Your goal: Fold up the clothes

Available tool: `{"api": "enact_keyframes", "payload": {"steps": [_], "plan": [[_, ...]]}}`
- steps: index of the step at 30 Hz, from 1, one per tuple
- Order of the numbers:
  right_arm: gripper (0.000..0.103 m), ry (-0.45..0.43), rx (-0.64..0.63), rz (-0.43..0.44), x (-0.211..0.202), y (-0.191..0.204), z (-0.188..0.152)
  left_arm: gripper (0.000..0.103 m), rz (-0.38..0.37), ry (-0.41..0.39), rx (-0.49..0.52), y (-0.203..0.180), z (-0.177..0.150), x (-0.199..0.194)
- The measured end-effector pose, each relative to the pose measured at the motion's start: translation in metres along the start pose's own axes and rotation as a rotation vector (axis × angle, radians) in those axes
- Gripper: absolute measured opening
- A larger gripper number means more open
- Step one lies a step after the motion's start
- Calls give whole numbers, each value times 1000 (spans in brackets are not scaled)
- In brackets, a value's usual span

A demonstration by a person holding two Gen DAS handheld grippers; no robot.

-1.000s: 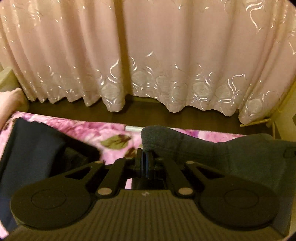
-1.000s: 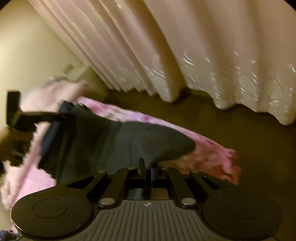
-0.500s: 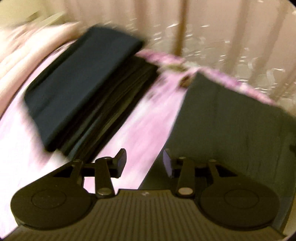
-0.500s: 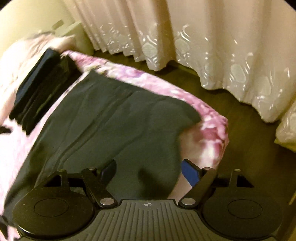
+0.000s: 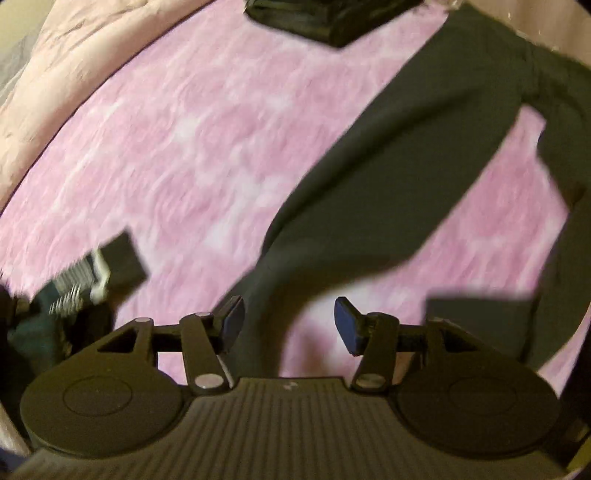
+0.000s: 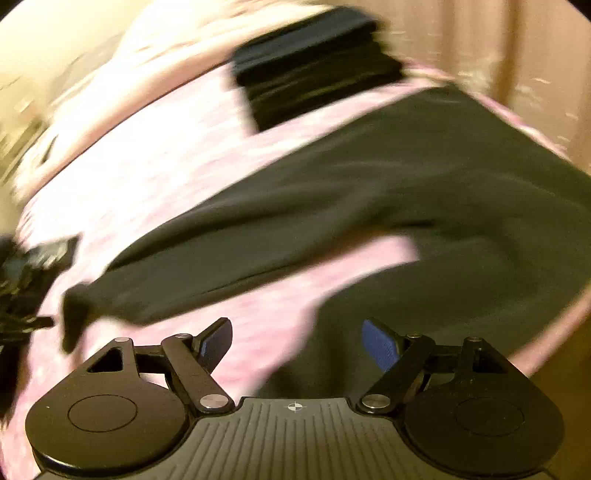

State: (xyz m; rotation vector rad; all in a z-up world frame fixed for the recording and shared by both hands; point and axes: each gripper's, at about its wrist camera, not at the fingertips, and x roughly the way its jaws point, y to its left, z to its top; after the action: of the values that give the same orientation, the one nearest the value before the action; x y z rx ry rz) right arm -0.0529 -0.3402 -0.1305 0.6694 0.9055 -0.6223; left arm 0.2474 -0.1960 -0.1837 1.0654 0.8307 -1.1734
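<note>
Dark garment (image 6: 424, 177) motion-blurred; folded stack (image 5: 332, 18) cut off top.

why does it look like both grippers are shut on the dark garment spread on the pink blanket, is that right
Not quite. Both wrist views show the left gripper and right gripper open and gripping nothing, their jaws having just opened. The dark garment does lie spread on the pink blanket.

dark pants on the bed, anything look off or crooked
The dark pants lie spread on the pink blanket with legs splayed apart and one leg end curled, not yet folded. The folded dark stack behind looks tidy.
</note>
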Motion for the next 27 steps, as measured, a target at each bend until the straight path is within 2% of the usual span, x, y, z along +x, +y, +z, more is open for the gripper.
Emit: {"api": "enact_keyframes", "payload": {"steps": [4,7,9,10,12,14,15,17,19,20,21,22,23,26,27], "plan": [[80,35,-200,88,32,66,5,49,61,-41,142,9,-32,11],[80,69,-325,139,67,100,12,54,34,-69,183,20,-36,31],[80,93,-396,148,90,116,15,52,-16,-50,170,28,-35,50],[80,104,-432,153,101,124,16,46,-39,-36,168,31,-34,60],[80,116,-489,149,118,136,23,7,-84,-17,160,35,-35,72],[80,104,-502,150,120,138,30,7,-66,-50,143,38,-39,66],[80,96,-495,154,120,137,33,7,-21,-90,144,40,-43,55],[80,92,-477,160,118,135,37,8,127,-177,181,40,-53,30],[80,105,-475,165,120,136,35,16,255,-231,228,31,-71,10],[80,113,-475,167,121,136,33,24,268,-187,264,24,-84,9],[80,120,-477,171,121,138,32,43,277,-142,297,17,-97,9],[80,127,-478,175,121,140,30,50,243,-86,307,13,-109,12],[80,135,-476,182,121,140,28,48,210,-34,314,10,-122,14],[80,155,-486,203,126,143,19,48,161,-24,244,12,-137,12],[80,160,-495,210,129,145,16,48,153,-45,219,17,-134,13]]}}
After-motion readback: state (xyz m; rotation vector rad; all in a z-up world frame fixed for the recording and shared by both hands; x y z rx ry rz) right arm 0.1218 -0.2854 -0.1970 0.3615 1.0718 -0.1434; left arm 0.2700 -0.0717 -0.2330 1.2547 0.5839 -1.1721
